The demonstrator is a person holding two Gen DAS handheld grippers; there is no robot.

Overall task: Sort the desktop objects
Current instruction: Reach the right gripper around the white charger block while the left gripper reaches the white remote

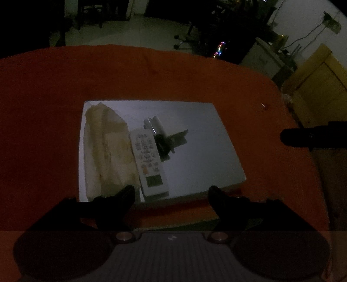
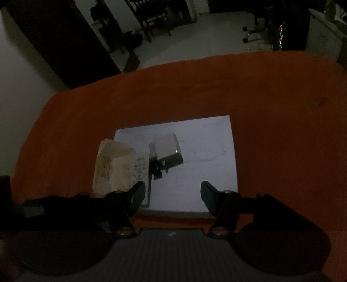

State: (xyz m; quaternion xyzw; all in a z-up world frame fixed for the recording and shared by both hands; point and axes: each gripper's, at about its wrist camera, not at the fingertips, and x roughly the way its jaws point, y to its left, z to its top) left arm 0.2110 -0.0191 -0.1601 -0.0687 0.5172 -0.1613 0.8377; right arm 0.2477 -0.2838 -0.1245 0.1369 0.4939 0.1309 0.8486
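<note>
A white board (image 1: pixel 195 151) (image 2: pixel 206 156) lies on the orange table. On it rest a crumpled cream bag (image 1: pixel 108 149) (image 2: pixel 112 164), a white remote control (image 1: pixel 149 162) (image 2: pixel 141 167), and a small white and dark device (image 1: pixel 162 134) (image 2: pixel 167 151) with a black piece beside it. My left gripper (image 1: pixel 171 195) hangs open above the board's near edge, nothing between its fingers. My right gripper (image 2: pixel 172 195) is also open and empty over the near edge. The right gripper's dark tip (image 1: pixel 303 136) shows at the right of the left wrist view.
The orange cloth-covered table (image 1: pixel 151 71) (image 2: pixel 271 108) surrounds the board. Beyond its far edge are a pale floor, dark chairs (image 2: pixel 149 15), a desk chair base (image 1: pixel 184 39) and a yellow cabinet (image 1: pixel 318 80) at the right. The room is dim.
</note>
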